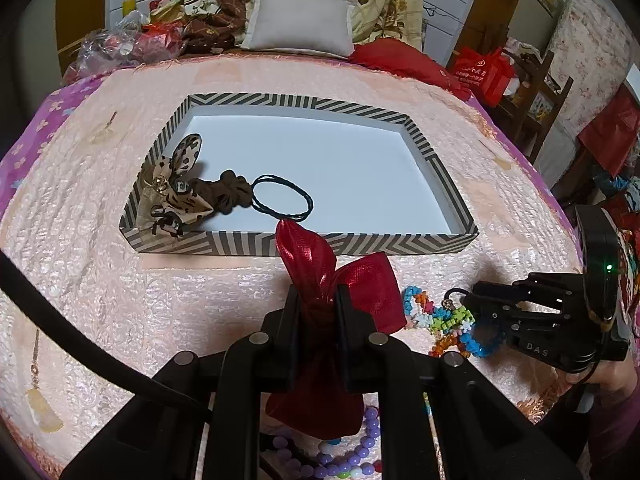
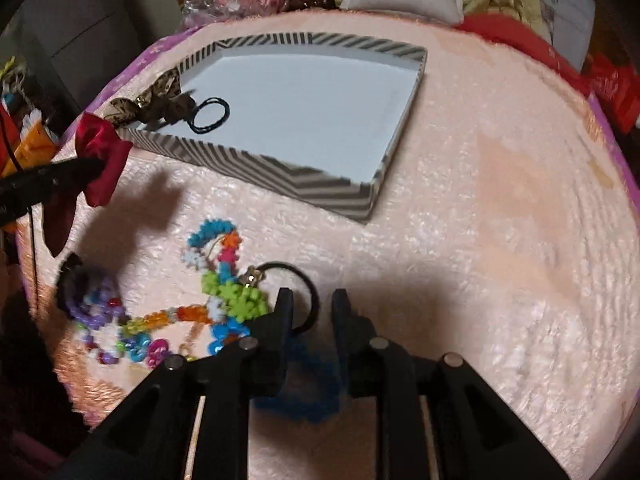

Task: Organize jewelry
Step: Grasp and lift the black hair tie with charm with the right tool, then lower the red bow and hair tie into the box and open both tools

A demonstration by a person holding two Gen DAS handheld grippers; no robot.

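Observation:
My left gripper (image 1: 318,300) is shut on a red mesh bow (image 1: 344,280) and holds it above the pink bedspread, just in front of the striped tray (image 1: 304,244); the bow also shows in the right wrist view (image 2: 100,152). In the tray lie a leopard-print bow (image 1: 176,188) and a brown hair tie with a black elastic loop (image 1: 280,200). My right gripper (image 2: 311,304) is open, low over a blue bead bracelet (image 2: 308,392) and a black hair tie (image 2: 304,292), next to a pile of colourful bead bracelets (image 2: 224,288).
Purple bead bracelets (image 1: 360,452) lie under my left gripper. Pillows (image 1: 300,20) and piled cloth and bags (image 1: 160,28) line the far edge of the bed. A red bag (image 1: 484,72) and shelves stand to the right.

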